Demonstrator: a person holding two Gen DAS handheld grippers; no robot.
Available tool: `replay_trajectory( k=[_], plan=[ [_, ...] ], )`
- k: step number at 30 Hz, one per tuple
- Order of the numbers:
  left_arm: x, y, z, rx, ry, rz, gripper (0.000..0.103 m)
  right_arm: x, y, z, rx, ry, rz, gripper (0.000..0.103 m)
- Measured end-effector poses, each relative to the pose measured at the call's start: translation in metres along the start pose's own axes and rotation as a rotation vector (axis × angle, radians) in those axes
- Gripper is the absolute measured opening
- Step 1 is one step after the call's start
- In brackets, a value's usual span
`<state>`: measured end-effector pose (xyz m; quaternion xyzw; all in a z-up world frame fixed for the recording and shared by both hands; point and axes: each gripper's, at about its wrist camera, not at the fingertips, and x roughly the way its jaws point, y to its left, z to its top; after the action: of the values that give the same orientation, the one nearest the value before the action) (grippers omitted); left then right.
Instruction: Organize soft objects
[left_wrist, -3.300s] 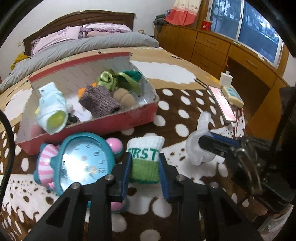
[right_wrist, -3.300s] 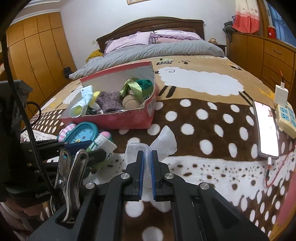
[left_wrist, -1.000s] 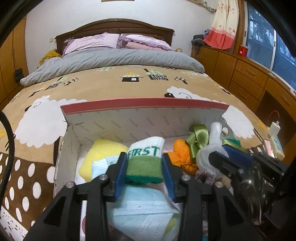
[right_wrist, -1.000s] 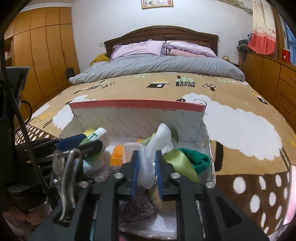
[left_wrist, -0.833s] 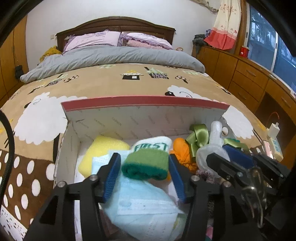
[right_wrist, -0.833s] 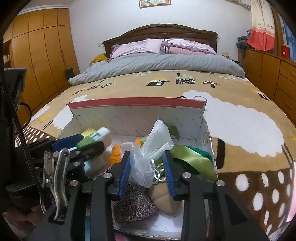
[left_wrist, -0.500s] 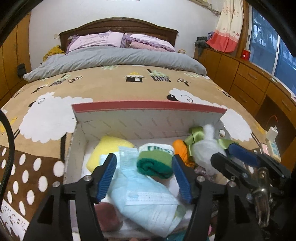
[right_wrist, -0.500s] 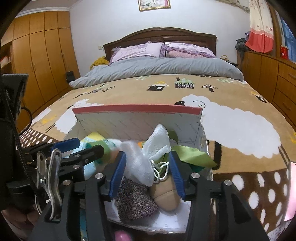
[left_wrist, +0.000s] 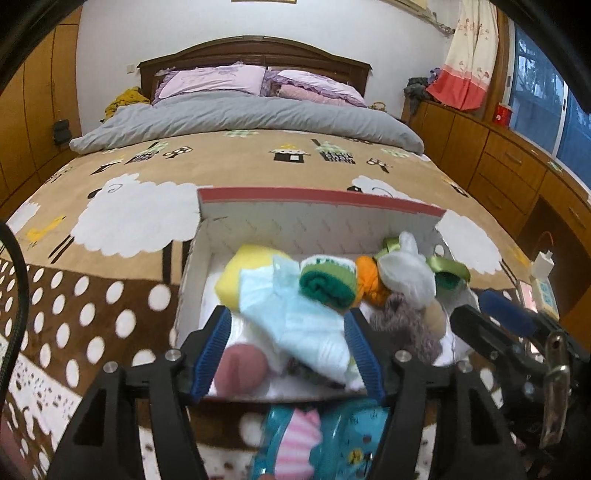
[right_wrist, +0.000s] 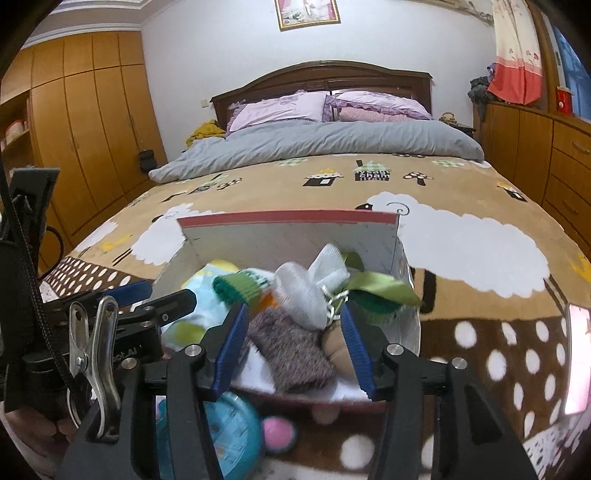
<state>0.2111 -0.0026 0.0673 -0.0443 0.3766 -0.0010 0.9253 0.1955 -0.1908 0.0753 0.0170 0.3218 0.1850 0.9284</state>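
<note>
While both pairs of jaws stand apart with nothing pressed between them, the soft things lie in the red-rimmed box on the bed blanket, beyond and below the fingertips. The left gripper is open and empty; the green-and-white rolled sock rests in the middle of the box, just past its jaws, its long axis running left to right. The right gripper shows its jaws opening, and the white mesh pouch lies free beyond them on top of a grey knitted piece, beside a green ribbon. A pale blue face mask and a yellow sponge fill the left part of the box.

Nearest of all, outside the box's near wall, lies a teal alarm clock, which looks hard rather than soft. It sits closest under the left gripper. Whether any soft item remains outside the box cannot be told from here.
</note>
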Motion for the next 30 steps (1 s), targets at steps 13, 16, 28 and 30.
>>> replay_trajectory(
  k=[13, 16, 28, 30],
  plan=[
    [-0.044, 0.004, -0.043, -0.018, 0.010, 0.014, 0.067, -0.040, 0.010, -0.041, 0.042, 0.039, -0.023, 0.053],
    [-0.046, 0.005, -0.054, -0.011, 0.025, 0.018, 0.067, -0.046, 0.013, -0.053, 0.043, 0.050, -0.031, 0.053],
    [-0.042, 0.006, -0.095, 0.010, 0.094, 0.023, 0.067, -0.048, 0.014, -0.094, 0.083, 0.113, -0.065, 0.053],
    [-0.041, 0.006, -0.097, 0.011, 0.089, 0.023, 0.067, -0.047, 0.015, -0.095, 0.083, 0.112, -0.072, 0.053]
  ],
)
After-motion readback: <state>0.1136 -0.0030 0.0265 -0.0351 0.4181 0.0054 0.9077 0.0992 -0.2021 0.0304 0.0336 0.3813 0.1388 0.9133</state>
